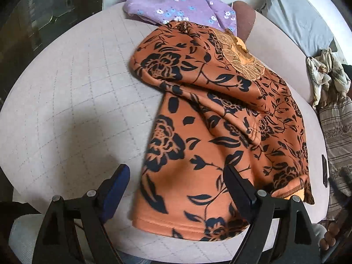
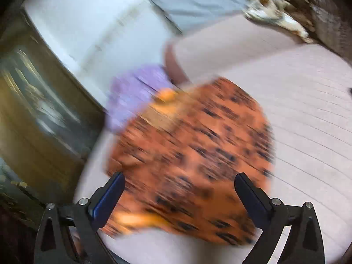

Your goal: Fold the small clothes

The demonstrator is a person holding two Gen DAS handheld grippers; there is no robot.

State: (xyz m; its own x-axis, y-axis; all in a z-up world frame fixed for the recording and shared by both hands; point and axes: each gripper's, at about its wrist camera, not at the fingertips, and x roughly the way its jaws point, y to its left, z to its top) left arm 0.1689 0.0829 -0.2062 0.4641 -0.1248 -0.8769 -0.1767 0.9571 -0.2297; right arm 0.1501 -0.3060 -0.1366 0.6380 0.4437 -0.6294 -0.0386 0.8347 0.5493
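Nearest the left wrist lens, the left gripper (image 1: 173, 176) has its fingers spread wide apart and clamped on nothing, poised over the near hem of one orange garment with black flowers (image 1: 220, 121). That garment lies partly folded on the quilted pale cushion (image 1: 77, 88), its long axis running from the near hem away to the lace-trimmed neckline at the far end. Just beyond the neckline, and touching it, sits one purple floral garment (image 1: 176, 2). One crumpled pale cloth (image 1: 327, 74) lies well apart at the right edge. From the right wrist view, heavily blurred, the right gripper (image 2: 179, 179) also holds its fingers wide apart, above the orange garment.
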